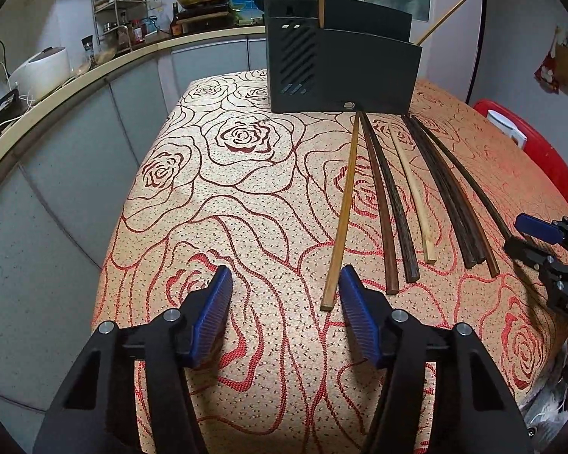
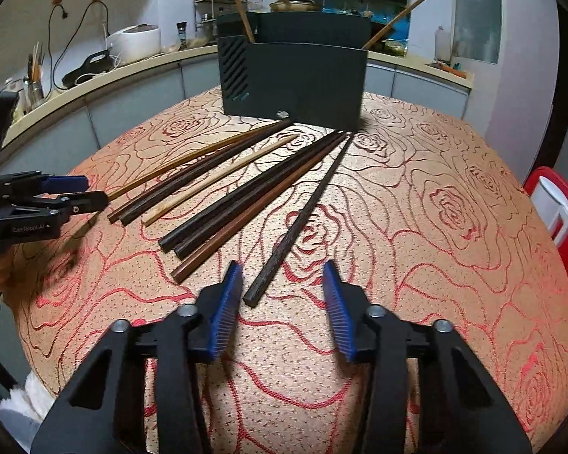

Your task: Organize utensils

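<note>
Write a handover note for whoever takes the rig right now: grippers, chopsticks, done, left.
Left gripper: open, empty, low over the tablecloth, the light bamboo chopstick just beside its right finger.
Right gripper: open, empty, the end of the dark chopstick between its fingertips, not gripped.
Black holder stands at the far end of the table.
Done: two chopsticks already stand in it.
Left: eight lie in a row on the cloth.

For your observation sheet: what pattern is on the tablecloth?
Red rose outlines on a tan tablecloth, clearest in the left wrist view.
</note>
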Demonstrator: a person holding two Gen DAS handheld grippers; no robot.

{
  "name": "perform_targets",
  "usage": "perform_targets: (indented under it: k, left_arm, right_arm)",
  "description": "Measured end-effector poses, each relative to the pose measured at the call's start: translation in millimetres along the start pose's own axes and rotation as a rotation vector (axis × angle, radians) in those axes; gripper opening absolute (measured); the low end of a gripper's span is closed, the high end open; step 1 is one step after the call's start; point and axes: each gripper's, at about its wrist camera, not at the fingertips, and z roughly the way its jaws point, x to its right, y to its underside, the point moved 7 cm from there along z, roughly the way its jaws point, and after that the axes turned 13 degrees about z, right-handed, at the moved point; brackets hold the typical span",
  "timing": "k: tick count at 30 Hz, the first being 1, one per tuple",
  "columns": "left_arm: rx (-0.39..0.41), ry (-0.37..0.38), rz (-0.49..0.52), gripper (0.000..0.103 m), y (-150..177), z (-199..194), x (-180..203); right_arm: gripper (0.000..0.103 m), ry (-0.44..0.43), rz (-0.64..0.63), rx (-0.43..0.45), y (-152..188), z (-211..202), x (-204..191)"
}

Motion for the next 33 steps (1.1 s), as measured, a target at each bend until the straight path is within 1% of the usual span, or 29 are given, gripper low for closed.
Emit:
perform_targets:
  k: [4, 6, 8, 10, 12, 14, 15, 16, 17, 18, 21, 24, 29, 33]
  left_arm:
    - [0.003, 0.0, -0.005, 0.054, 0, 0, -1]
    - [0.008, 0.014, -0.006, 0.05, -1, 0, 1]
    - [0.015, 0.027, -0.004, 0.049, -1, -1, 4]
    - [0.02, 0.024, 0.012, 0.048, -2, -1, 7]
    - [0.025, 0.031, 0.023, 0.042, -3, -1, 10]
    - [0.03, 0.032, 0.035, 0.037, -4, -1, 13]
    - [0.034, 0.037, 0.044, 0.031, -4, -1, 15]
    - [0.036, 0.041, 0.049, 0.028, -4, -1, 17]
    - [0.038, 0.043, 0.052, 0.022, -4, -2, 18]
    - [0.04, 0.042, 0.056, 0.016, -4, -2, 19]
    - [0.04, 0.035, 0.056, 0.01, -4, -2, 18]
    - [0.041, 0.06, 0.041, 0.009, -5, -2, 17]
    - [0.055, 0.052, 0.054, 0.008, -6, -5, 20]
    - [0.085, 0.05, 0.036, 0.008, -10, -16, 16]
  right_arm:
    - [0.036, 0.054, 0.033, 0.009, -3, -2, 14]
    - [0.036, 0.044, 0.05, 0.007, -3, -1, 18]
    - [0.036, 0.021, 0.057, 0.006, -3, -1, 17]
    - [0.034, 0.015, 0.056, 0.011, -2, 0, 15]
    - [0.032, 0.013, 0.053, 0.015, -2, 0, 15]
    - [0.025, 0.013, 0.048, 0.02, -2, 0, 14]
    - [0.024, 0.01, 0.047, 0.021, -2, 0, 13]
    - [0.02, 0.008, 0.047, 0.023, -2, 0, 13]
    - [0.017, 0.011, 0.044, 0.027, -2, 0, 13]
    - [0.017, 0.01, 0.043, 0.029, -3, 0, 13]
    - [0.013, 0.004, 0.047, 0.028, -2, 0, 13]
    - [0.012, -0.001, 0.054, 0.027, -3, 1, 14]
    - [0.01, -0.003, 0.077, 0.012, -4, 0, 18]
    - [0.009, -0.008, 0.114, 0.012, -9, -6, 26]
